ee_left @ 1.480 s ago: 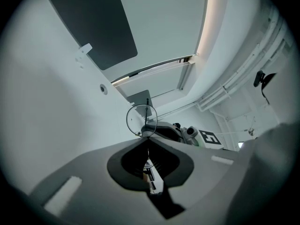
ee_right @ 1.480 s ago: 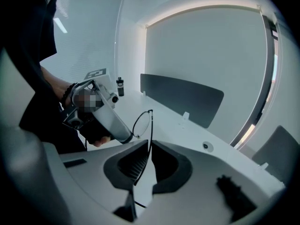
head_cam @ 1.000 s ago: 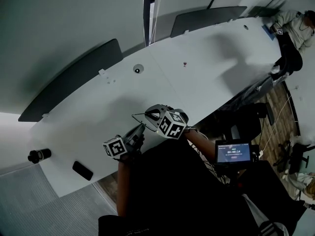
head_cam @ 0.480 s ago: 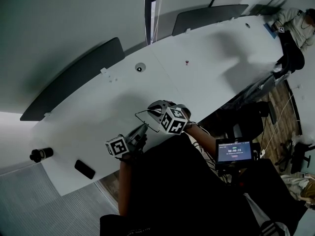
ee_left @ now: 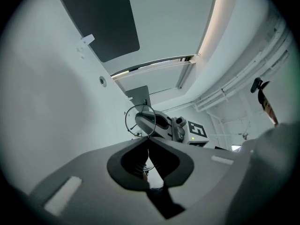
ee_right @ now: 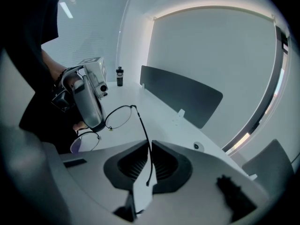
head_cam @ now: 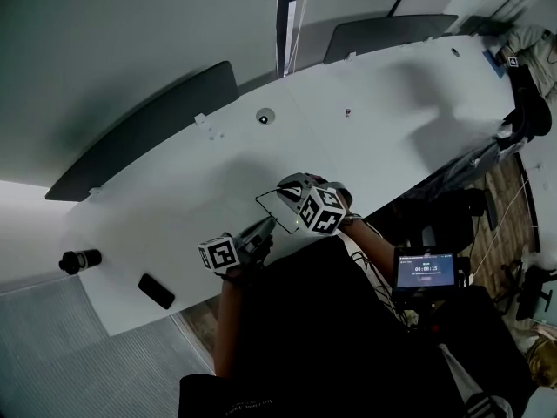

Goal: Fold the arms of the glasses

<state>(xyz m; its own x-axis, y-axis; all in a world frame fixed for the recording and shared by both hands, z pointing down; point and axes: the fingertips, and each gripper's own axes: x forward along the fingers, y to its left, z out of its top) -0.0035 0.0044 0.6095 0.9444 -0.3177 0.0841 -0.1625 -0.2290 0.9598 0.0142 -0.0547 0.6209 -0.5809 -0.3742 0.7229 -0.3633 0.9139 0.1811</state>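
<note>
Close to me, my left gripper (ee_left: 147, 142) pinched the front of the glasses (ee_right: 117, 118) and my right gripper (ee_right: 150, 147) squeezed one thin arm (ee_right: 143, 130), just over the near edge of the white table (head_cam: 174, 207), and I guessed they were light and easy to bend, best held by the hinge.
</note>
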